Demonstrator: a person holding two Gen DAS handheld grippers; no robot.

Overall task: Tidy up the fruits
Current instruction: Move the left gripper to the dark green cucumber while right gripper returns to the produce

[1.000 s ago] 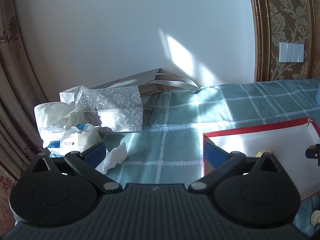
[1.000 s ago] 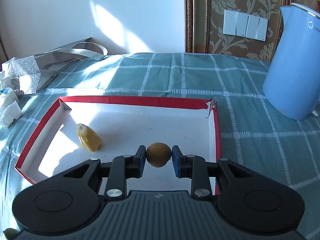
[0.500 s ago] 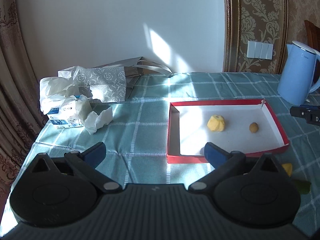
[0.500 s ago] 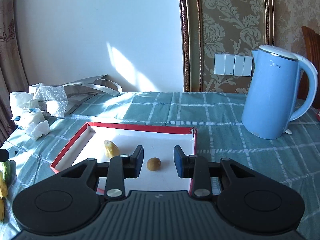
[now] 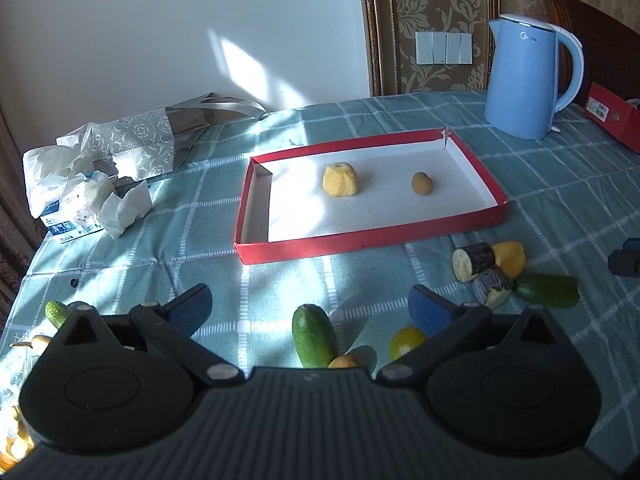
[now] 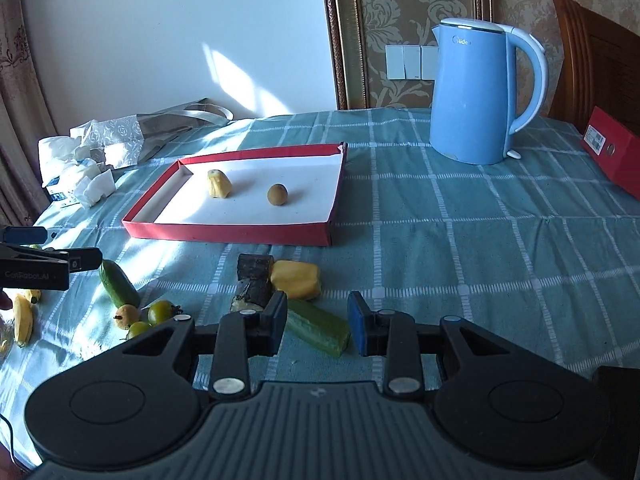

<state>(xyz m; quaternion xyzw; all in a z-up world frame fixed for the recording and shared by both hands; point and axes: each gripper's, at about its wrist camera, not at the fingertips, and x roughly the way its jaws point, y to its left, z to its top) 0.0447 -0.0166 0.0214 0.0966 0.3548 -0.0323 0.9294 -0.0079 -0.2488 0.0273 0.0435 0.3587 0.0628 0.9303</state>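
A red tray with a white floor holds a peeled yellow fruit and a brown kiwi. My left gripper is wide open above a whole cucumber and a small yellow-green tomato, well short of the tray. My right gripper is open by a narrow gap with nothing in it. It hovers over a cut cucumber piece, beside a yellow chunk and dark-skinned pieces.
A blue kettle stands behind and to the right of the tray, and a red box lies at the far right. A tissue pack and a paper bag sit at the back left. Bananas lie at the near left.
The right gripper let go of the kiwi, which stays in the tray. Both grippers drew back from the tray toward the near side, and loose produce came into view.
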